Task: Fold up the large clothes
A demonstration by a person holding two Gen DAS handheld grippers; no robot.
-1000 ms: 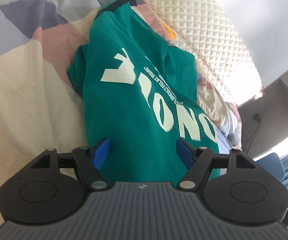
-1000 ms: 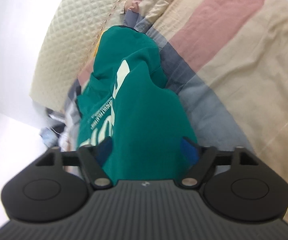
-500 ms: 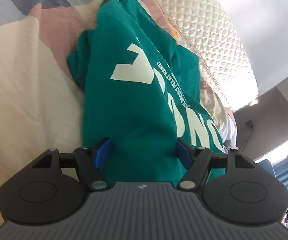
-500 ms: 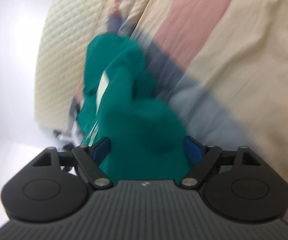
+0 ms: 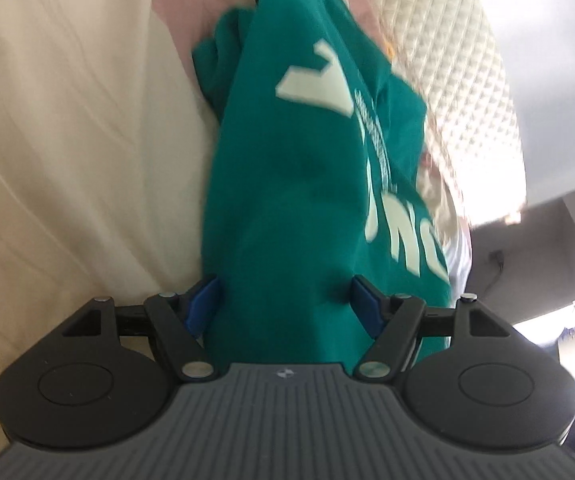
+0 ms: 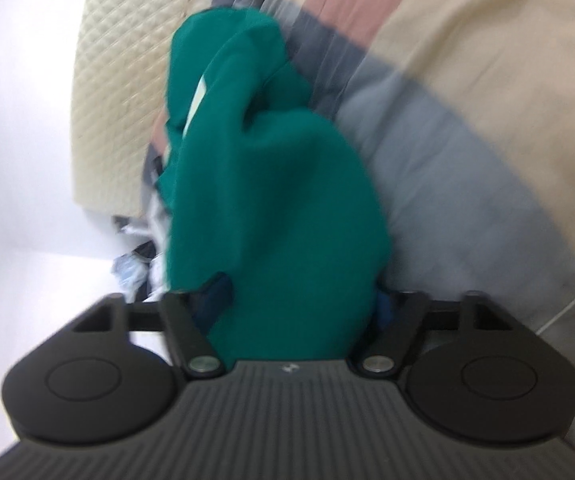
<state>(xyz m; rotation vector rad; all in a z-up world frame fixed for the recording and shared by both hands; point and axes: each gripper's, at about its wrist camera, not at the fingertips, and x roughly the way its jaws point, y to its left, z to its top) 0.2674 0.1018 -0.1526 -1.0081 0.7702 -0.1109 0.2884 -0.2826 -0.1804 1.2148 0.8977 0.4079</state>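
Right wrist view: right gripper (image 6: 299, 304) closing around green shirt (image 6: 271, 208), left gripper (image 5: 283, 304) spread; bunched cloth could slip.

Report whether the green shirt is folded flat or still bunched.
Bunched: the shirt drapes in loose folds over the bed, its lettering creased, fabric running between both tongs.

Green shirt (image 5: 295, 184) motion-blurred in left wrist view; pale lettering (image 5: 403, 240) smeared, unreadable, cut by fabric edge. Shirt collar cut off at top edge. Right wrist view blurred throughout; right tool (image 6: 295, 300) closing, blue pads largely buried in green cloth, contact unclear. Clutter (image 6: 135, 264) beyond bed too blurred to identify. Left tool (image 5: 287, 304) pad tips part-hidden by cloth.
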